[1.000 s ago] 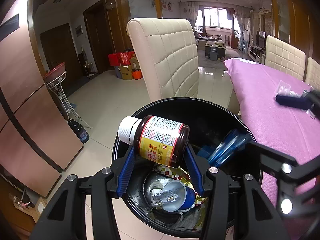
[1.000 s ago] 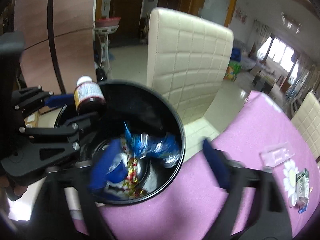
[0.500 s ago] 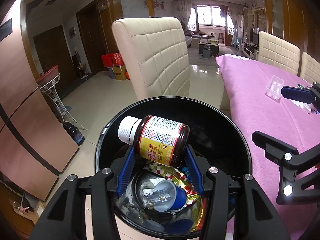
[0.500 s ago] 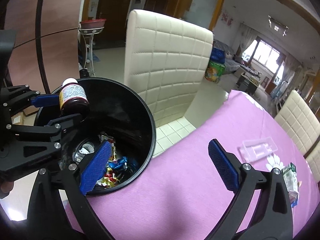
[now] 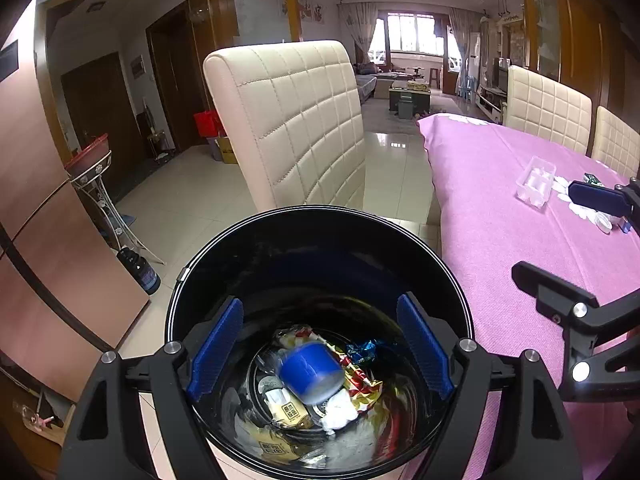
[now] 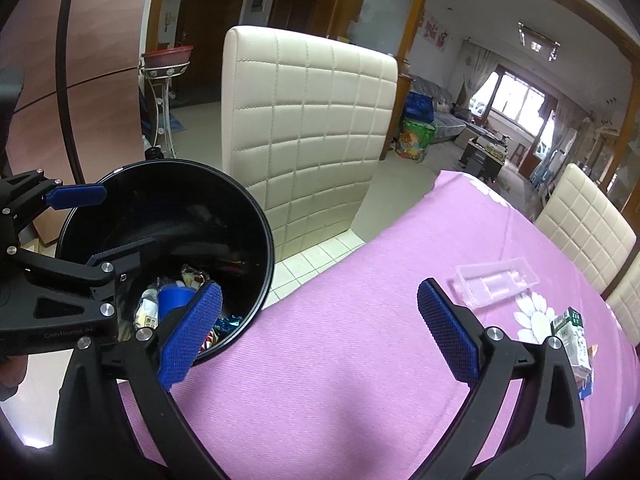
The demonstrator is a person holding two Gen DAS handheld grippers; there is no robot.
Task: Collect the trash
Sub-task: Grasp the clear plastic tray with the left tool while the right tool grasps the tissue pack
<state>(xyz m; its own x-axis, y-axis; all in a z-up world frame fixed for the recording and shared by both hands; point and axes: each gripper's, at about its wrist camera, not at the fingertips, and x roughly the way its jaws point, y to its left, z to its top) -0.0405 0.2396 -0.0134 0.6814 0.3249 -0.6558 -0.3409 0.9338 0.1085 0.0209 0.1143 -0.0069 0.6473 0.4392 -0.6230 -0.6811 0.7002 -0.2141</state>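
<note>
Gaping left hand-held gripper (image 5: 318, 350), nothing held

Left wrist view close above the black bin (image 5: 320, 240), looking down into it and out past a cream chair (image 5: 296, 120), right wrist view low over the purple tablecloth (image 6: 360, 360), facing along it, both share bin, chair, clear tray (image 6: 496, 285) (table's far side).
</note>
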